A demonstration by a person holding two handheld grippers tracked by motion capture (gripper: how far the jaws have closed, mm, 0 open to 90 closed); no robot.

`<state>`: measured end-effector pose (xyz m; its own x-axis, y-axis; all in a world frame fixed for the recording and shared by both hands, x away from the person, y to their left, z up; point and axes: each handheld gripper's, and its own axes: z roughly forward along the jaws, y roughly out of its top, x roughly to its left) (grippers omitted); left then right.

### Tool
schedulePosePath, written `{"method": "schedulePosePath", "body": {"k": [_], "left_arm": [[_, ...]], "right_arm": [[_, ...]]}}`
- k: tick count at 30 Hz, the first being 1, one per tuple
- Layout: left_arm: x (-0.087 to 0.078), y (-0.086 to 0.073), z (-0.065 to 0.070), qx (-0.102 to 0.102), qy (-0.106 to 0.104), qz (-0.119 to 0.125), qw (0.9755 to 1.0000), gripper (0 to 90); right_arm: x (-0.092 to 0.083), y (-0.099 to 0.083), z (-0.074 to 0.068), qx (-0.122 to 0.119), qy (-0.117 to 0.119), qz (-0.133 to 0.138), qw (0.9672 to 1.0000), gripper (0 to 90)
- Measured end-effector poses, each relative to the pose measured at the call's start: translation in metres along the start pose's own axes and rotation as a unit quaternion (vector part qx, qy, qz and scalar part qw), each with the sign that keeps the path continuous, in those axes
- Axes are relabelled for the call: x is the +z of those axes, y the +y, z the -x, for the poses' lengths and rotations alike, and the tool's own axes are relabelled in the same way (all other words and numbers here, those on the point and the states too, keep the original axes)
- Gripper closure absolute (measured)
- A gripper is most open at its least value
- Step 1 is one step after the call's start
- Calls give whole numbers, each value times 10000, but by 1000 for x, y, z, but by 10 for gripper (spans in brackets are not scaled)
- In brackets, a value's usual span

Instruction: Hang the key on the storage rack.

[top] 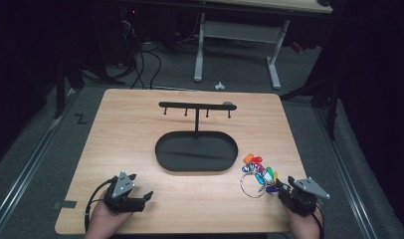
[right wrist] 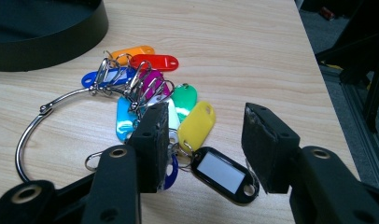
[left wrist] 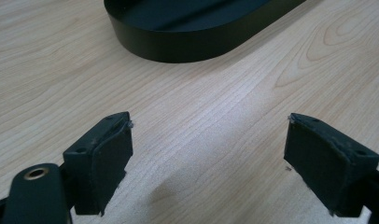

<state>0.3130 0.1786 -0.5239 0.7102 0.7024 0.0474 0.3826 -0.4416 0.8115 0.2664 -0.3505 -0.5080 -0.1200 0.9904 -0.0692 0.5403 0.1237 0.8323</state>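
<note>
Key tags [right wrist: 178,112] on their metal ring [right wrist: 36,126] lay near the bench's [top: 140,119] right front corner. Right gripper [right wrist: 201,140] gaped over the black tag [right wrist: 220,173]; left gripper [left wrist: 208,154] hung open, empty. Pinching one tag might drag the whole bunch off the edge.

The whole table [top: 190,199] is seen from above and behind in the high view. The black tray [left wrist: 187,42], shared by all views, is met close and low at each gripper view's upper edge, upper left in the right one.
</note>
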Motion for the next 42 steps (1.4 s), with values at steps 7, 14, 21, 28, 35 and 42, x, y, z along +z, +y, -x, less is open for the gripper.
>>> {"method": "schedulePosePath", "body": {"k": [7,14,21,28,35,42], "left_arm": [[2,1,1,12,-8,4,10000,160],[5,2,2,33,-40,-34,10000,160],[4,2,1,15,-29,-34,10000,160],[2,1,0,-2,-10,-12,10000,160],[3,0,1,-7,-6,-32,10000,160],[4,0,2,13,-13,-55,10000,162]], "right_arm": [[0,-2,-3,-51,54,-52,10000,513],[-2,-4,-4,-69,96,-51,9999,501],[-1,-3,-5,-53,151,-99,9998,489],[-2,-1,-5,-125,160,-47,9998,486],[-2,1,-9,-231,223,-24,9995,485],[-2,2,-15,-332,359,-36,9988,489]]}}
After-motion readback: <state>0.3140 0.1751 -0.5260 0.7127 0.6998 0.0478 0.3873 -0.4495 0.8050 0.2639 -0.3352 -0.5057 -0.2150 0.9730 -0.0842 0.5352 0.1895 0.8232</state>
